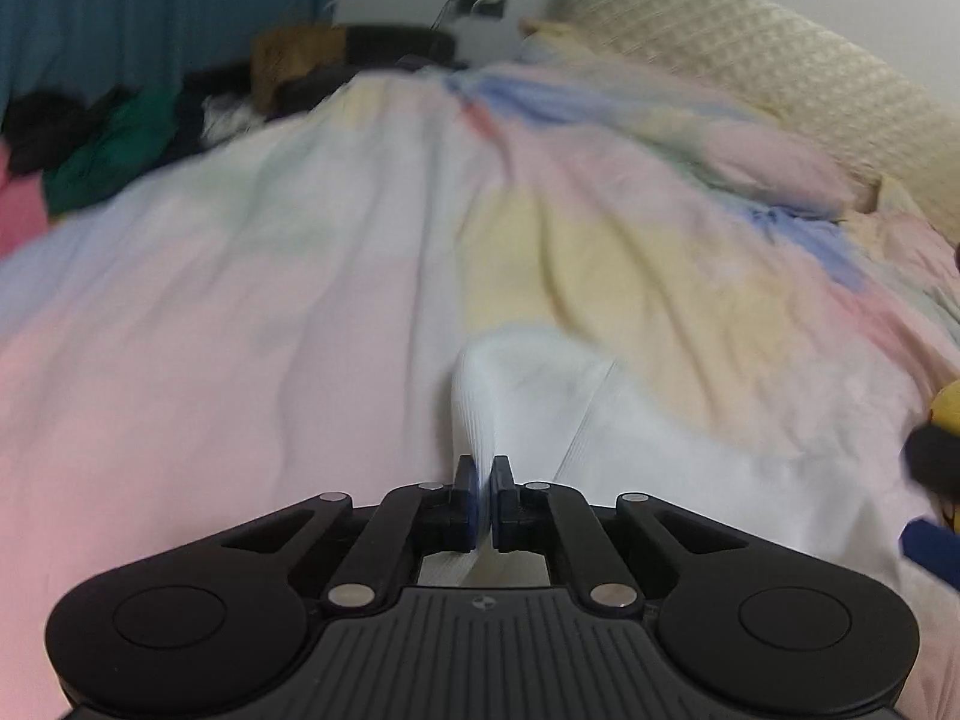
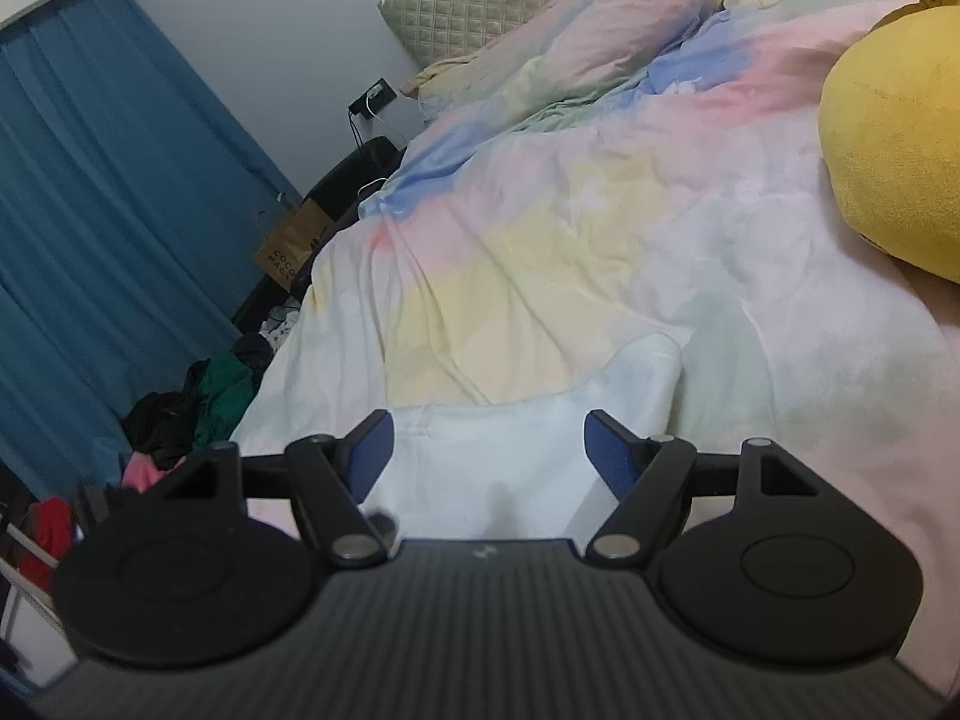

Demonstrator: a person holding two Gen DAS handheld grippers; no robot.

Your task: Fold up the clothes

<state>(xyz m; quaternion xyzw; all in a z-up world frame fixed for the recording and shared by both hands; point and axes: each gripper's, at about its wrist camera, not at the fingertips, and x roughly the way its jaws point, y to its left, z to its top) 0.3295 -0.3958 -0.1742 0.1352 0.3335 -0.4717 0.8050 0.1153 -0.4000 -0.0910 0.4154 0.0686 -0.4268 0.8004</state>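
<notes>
White garment (image 1: 528,396), seemingly ribbed, is pinched by left gripper (image 1: 485,480); right gripper (image 2: 489,441) gapes above it.

Left claw (image 1: 484,501) clamped tight, angled down, view blurred; right claw (image 2: 489,453) spread wide, apparently gripping nothing.

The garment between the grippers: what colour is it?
White garment, ribbed in texture; it shows best in the right wrist view.
</notes>
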